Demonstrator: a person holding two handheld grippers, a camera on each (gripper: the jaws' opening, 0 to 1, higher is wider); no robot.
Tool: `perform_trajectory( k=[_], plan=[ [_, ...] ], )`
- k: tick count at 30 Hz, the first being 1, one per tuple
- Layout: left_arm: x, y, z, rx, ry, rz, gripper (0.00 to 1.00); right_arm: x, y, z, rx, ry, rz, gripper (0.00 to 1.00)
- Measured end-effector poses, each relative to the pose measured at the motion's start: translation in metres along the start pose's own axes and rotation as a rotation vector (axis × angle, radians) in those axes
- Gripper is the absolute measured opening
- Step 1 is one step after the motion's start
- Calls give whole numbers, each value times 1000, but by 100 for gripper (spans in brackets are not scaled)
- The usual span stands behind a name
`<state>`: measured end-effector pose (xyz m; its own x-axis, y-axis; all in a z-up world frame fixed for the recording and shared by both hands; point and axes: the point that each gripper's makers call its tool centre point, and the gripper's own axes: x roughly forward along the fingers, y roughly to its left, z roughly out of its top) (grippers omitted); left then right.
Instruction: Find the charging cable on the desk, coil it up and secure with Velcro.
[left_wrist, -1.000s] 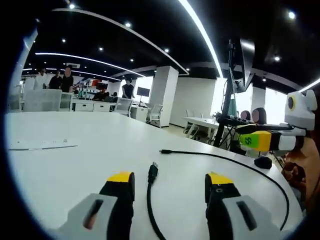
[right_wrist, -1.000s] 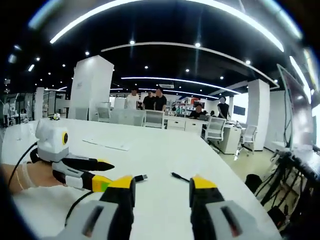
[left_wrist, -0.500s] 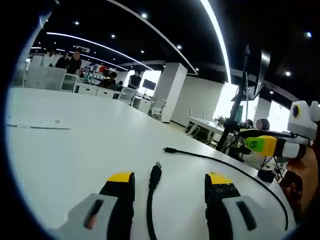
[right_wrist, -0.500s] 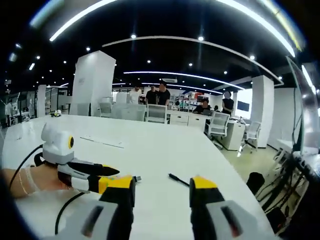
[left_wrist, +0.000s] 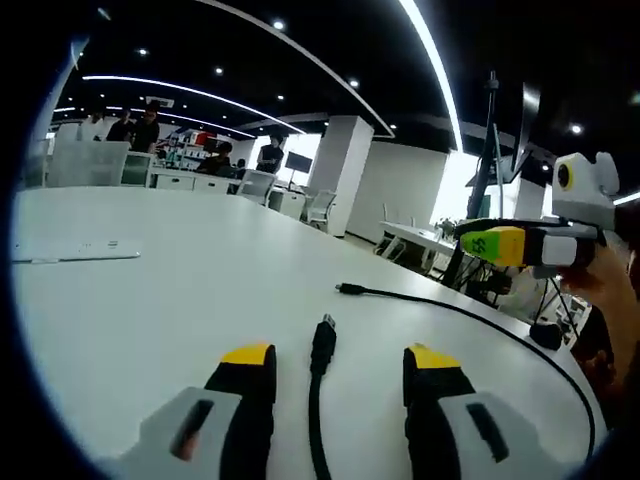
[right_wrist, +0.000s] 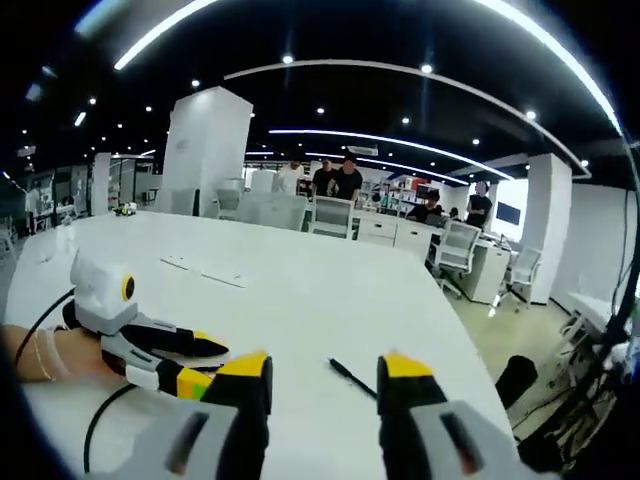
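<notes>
Lying flat on the white tabletop (left_wrist: 150, 300), the black charging cable (left_wrist: 318, 400) runs between the left claw (left_wrist: 335, 365) jaws, untouched. Both claws wide apart, empty; right claw (right_wrist: 315, 368) near the cable's far plug.

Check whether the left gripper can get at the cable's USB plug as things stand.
Probably yes. The USB plug lies on the desk just ahead of the left gripper, in line with its open jaws, and nothing sits between them.
</notes>
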<state>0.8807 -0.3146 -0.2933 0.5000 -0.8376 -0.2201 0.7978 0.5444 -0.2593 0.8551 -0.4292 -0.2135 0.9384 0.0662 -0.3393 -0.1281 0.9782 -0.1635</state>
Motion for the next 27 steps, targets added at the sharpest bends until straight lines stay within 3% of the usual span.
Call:
perform_trajectory(
  k=[6,13,18,24,27],
  plan=[
    [-2,0,-1,28,4,-13,48,28,-9,-20,2,70,30,42],
    [-3,12,1,13,2,22,40,55,-17,-52,-8,164,73,40],
    [-4,16,-2,46,16,38,28,63,-20,-57,-20,186,87,38],
    [-5,15,-3,51,21,45,26,72,-21,-63,-35,207,113,37],
    [-6,17,-5,93,34,61,19,78,-23,-68,-18,206,130,34]
  ],
)
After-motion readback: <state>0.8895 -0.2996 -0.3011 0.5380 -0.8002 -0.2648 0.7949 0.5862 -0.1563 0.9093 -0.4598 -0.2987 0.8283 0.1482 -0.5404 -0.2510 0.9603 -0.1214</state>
